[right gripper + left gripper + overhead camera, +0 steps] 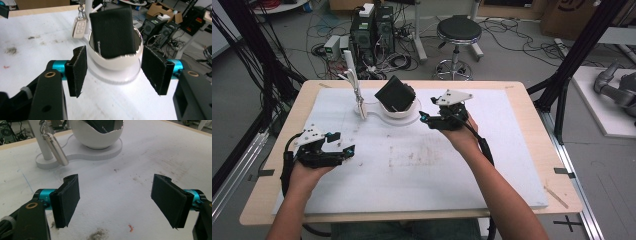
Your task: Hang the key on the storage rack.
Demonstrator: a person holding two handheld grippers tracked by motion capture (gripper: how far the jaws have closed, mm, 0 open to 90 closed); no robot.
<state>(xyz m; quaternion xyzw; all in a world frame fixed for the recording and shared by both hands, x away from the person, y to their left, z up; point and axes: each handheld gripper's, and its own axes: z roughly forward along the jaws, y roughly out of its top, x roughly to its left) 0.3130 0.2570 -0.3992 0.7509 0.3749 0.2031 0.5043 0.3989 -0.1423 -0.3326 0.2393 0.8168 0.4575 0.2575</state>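
The black leather wallet (pixel 113 31) stands tilted in the white bowl (pixel 113 65). The right gripper (pixel 113 71) sits spread and empty just before it. It probably should pinch the wallet's upper edge squarely. The left gripper (pixel 117 203) waits wide open.

A round black stool (pixel 459 31) and two computer towers (pixel 373 27) sit on the floor past the table's far edge, cables everywhere.
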